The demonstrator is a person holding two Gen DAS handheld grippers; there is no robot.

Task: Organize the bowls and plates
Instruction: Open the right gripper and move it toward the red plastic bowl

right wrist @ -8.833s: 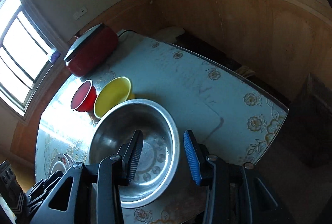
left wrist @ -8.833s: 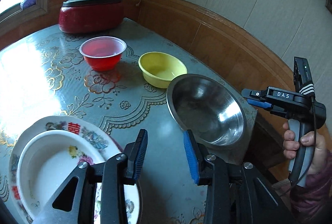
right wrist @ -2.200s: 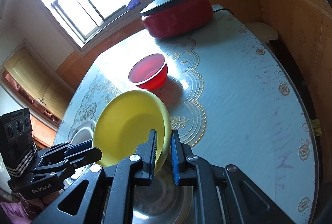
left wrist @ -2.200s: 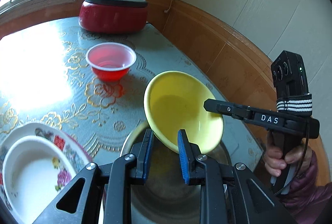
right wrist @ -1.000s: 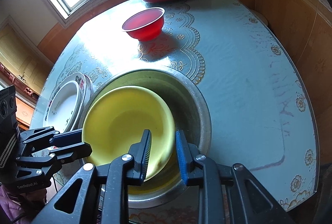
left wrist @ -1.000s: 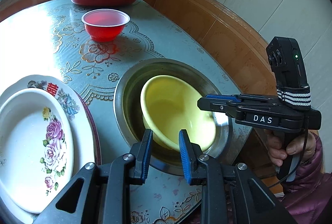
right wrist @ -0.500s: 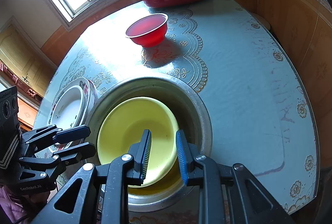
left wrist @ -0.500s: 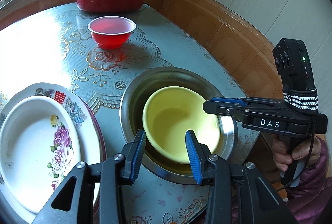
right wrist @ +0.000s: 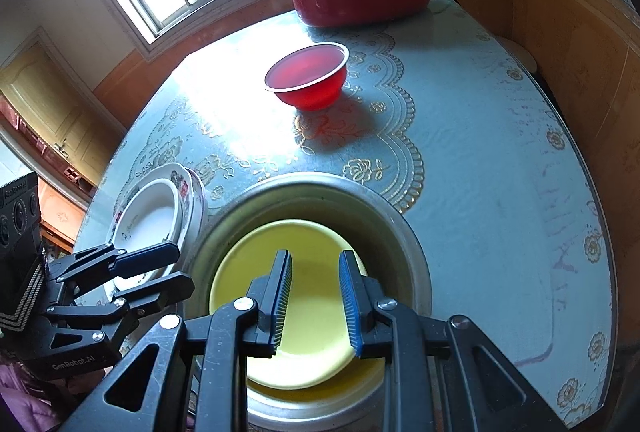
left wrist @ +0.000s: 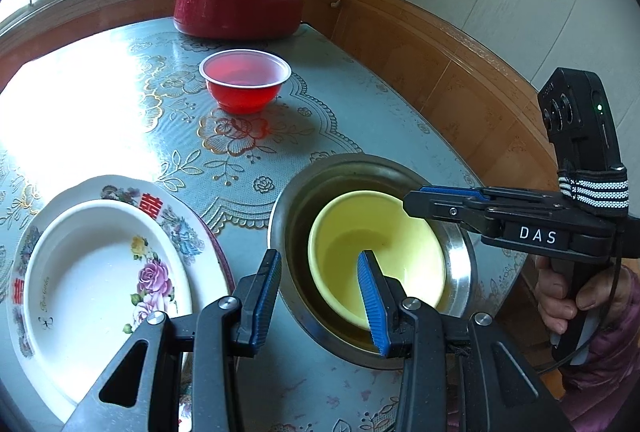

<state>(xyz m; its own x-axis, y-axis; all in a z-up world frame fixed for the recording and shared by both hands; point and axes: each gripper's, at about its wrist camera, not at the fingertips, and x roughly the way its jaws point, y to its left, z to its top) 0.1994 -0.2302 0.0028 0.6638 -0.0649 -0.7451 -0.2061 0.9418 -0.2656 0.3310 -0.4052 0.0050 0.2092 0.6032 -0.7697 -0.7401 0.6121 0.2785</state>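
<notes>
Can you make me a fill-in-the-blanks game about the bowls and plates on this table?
1. The yellow bowl sits inside the ____ bowl.
2. The bowl standing alone on the table is ____.
3. The white plate lies on a ____ plate.
4. The red pot wears a ____.

Missing words: metal; red; bigger; lid

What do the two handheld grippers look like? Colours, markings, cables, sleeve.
Both are black, with skeletal linkages and silver pivot screws. Left gripper: blue ribbed pads, "GenRobot.AI" lettering. Right gripper: blue ribbed pads, "DAS" label, striped black-and-white strap, green LED, thin black cable. Purple sleeve at the hand.
</notes>
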